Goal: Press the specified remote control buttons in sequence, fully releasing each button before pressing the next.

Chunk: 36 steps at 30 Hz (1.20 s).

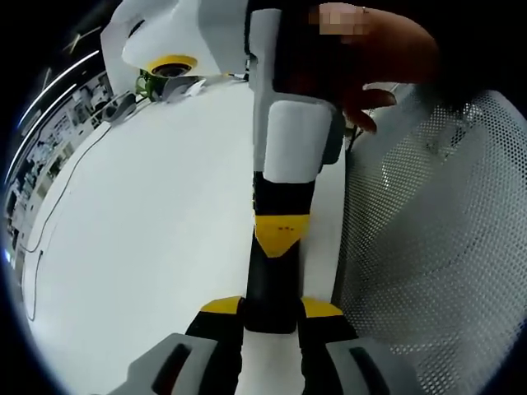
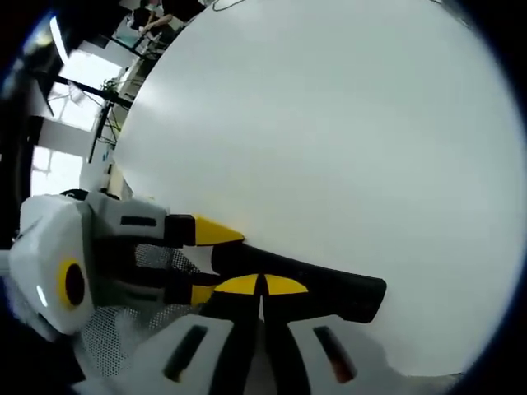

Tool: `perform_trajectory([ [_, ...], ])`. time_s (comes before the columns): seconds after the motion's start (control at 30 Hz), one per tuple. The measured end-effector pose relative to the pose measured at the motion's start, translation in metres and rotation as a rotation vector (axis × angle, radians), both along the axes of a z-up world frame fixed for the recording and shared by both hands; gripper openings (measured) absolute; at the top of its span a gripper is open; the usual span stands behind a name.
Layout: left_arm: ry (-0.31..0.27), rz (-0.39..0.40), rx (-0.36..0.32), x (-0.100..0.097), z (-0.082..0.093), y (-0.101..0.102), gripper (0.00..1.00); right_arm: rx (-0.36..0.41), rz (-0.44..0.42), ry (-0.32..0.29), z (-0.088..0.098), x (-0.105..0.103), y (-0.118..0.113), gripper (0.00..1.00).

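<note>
A black remote control (image 1: 268,276) is held above the white table (image 1: 148,239). My left gripper (image 1: 270,309) is shut on its near end, one yellow tip on each side. My right gripper (image 1: 282,234) comes down from the top of the left gripper view, held by a person's hand (image 1: 370,58), and its yellow tips rest on the remote's upper face. In the right gripper view, the right gripper (image 2: 262,285) has its jaws shut together against the remote (image 2: 329,290). There the left gripper (image 2: 206,262) clamps the remote from the left. The buttons are hidden.
A white mesh chair back (image 1: 436,239) stands close along the table's right edge. A thin dark cable (image 1: 56,206) runs along the far left of the table. A small green object (image 1: 148,84) sits at the far end. Bright windows (image 2: 58,115) lie beyond the table.
</note>
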State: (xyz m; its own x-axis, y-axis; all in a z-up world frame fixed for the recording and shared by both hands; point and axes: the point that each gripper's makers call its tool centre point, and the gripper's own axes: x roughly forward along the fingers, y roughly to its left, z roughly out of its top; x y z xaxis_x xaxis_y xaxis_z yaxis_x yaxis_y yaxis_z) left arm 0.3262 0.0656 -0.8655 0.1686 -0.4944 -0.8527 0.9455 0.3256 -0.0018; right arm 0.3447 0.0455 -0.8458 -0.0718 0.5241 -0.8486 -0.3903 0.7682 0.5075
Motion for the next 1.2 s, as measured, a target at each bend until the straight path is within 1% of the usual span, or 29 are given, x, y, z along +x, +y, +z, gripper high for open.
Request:
perform_trajectory([
  [0.07, 0.001, -0.001, 0.003, 0.000, 0.000, 0.000, 0.25, 0.048, -0.051, -0.040, 0.011, 0.011, 0.000, 0.00],
  [0.17, 0.000, -0.002, 0.003, 0.000, 0.001, 0.000, 0.25, 0.115, -0.108, -0.080, 0.028, 0.022, -0.001, 0.00],
  [0.27, 0.001, 0.002, 0.001, 0.000, 0.001, -0.001, 0.25, 0.167, -0.148, -0.169, 0.044, 0.039, -0.005, 0.00],
  [0.3, 0.001, 0.003, -0.001, 0.000, 0.001, -0.001, 0.25, 0.188, -0.159, -0.218, 0.052, 0.046, -0.007, 0.00],
  [0.33, -0.001, 0.003, -0.005, 0.000, 0.001, -0.001, 0.25, 0.203, -0.165, -0.251, 0.058, 0.051, -0.008, 0.00],
  [0.37, -0.001, 0.005, -0.008, 0.000, 0.001, -0.001, 0.25, 0.238, -0.183, -0.322, 0.072, 0.060, -0.009, 0.00],
  [0.4, -0.001, 0.006, -0.008, 0.000, 0.001, -0.001, 0.25, 0.262, -0.191, -0.364, 0.081, 0.064, -0.009, 0.00],
  [0.43, -0.003, 0.004, -0.009, 0.000, 0.001, -0.001, 0.25, 0.289, -0.219, -0.426, 0.095, 0.071, -0.013, 0.00],
  [0.47, -0.006, 0.002, -0.009, 0.000, 0.001, -0.001, 0.26, 0.309, -0.240, -0.470, 0.105, 0.075, -0.015, 0.00],
  [0.5, -0.006, 0.004, -0.010, 0.000, 0.001, -0.001, 0.26, 0.342, -0.262, -0.538, 0.121, 0.081, -0.019, 0.00],
  [0.53, -0.005, 0.004, -0.010, 0.000, 0.001, -0.001, 0.26, 0.366, -0.265, -0.584, 0.132, 0.083, -0.021, 0.00],
  [0.57, -0.006, -0.001, -0.008, 0.000, 0.001, -0.002, 0.26, 0.384, -0.269, -0.650, 0.148, 0.085, -0.026, 0.00],
  [0.6, -0.007, -0.004, -0.007, 0.000, 0.001, -0.002, 0.26, 0.392, -0.277, -0.677, 0.157, 0.084, -0.030, 0.00],
  [0.7, -0.003, 0.008, -0.004, 0.001, 0.001, -0.002, 0.25, 0.412, -0.290, -0.788, 0.184, 0.082, -0.041, 0.01],
  [0.8, -0.002, 0.015, 0.000, 0.001, 0.000, -0.002, 0.25, 0.452, -0.323, -0.873, 0.215, 0.072, -0.054, 0.13],
  [0.83, -0.003, 0.016, 0.000, 0.001, 0.000, -0.002, 0.25, 0.445, -0.330, -0.907, 0.222, 0.068, -0.060, 0.16],
  [0.9, -0.001, 0.023, -0.003, 0.001, 0.000, -0.002, 0.25, 0.432, -0.323, -0.939, 0.230, 0.058, -0.068, 0.19],
  [0.97, -0.001, 0.024, -0.004, 0.001, 0.001, -0.002, 0.25, 0.396, -0.332, -0.964, 0.231, 0.051, -0.077, 0.24],
  [1.0, 0.000, 0.026, -0.003, 0.001, 0.001, -0.002, 0.25, 0.356, -0.335, -0.989, 0.228, 0.046, -0.084, 0.27],
  [1.1, -0.002, 0.031, -0.008, 0.001, 0.001, -0.002, 0.25, 0.293, -0.339, -1.059, 0.225, 0.037, -0.096, 0.47],
  [1.13, -0.002, 0.032, -0.009, 0.001, 0.000, -0.002, 0.25, 0.281, -0.360, -1.058, 0.223, 0.032, -0.100, 0.57],
  [1.2, 0.000, 0.037, -0.010, 0.002, 0.000, -0.002, 0.25, 0.289, -0.419, -1.074, 0.224, 0.026, -0.108, 0.69],
])
